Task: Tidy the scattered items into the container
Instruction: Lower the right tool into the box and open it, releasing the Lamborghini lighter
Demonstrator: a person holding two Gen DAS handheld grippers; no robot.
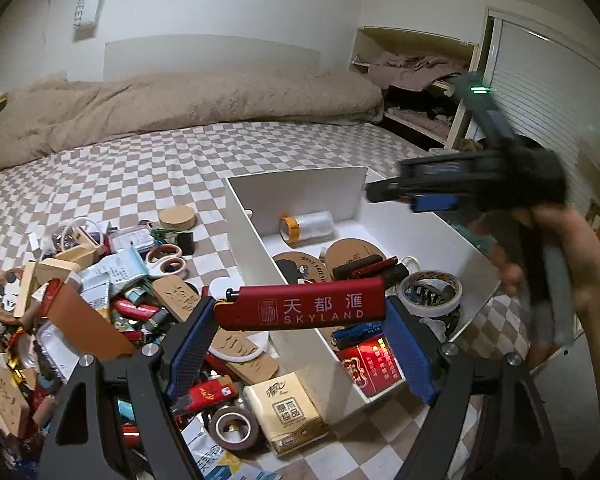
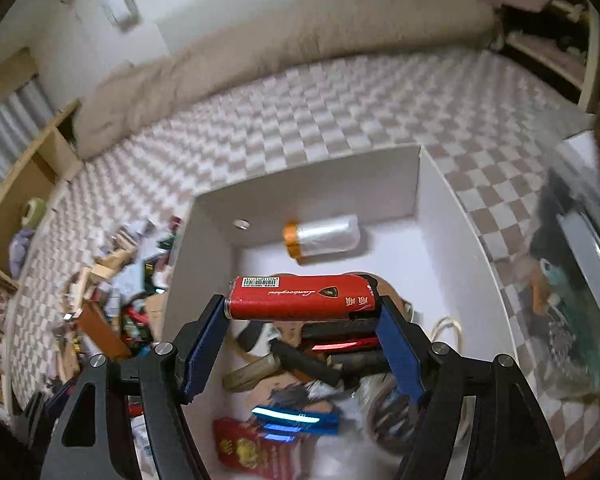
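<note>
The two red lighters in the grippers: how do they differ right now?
The SKYLAND lighter in the left gripper bears white Chinese lettering; the Lamborghini lighter in the right gripper shows a barcode and shield crest. The SKYLAND one hangs over the white box's left wall, the other well inside. Both are red, gripped end to end.

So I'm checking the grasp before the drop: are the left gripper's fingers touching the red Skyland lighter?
Touching. The left wrist view shows both blue pads pressed against the ends of the Skyland lighter.

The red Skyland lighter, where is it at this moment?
In the left wrist view, the red Skyland lighter is held crosswise in the left claw, above the near left wall of the white box.
</note>
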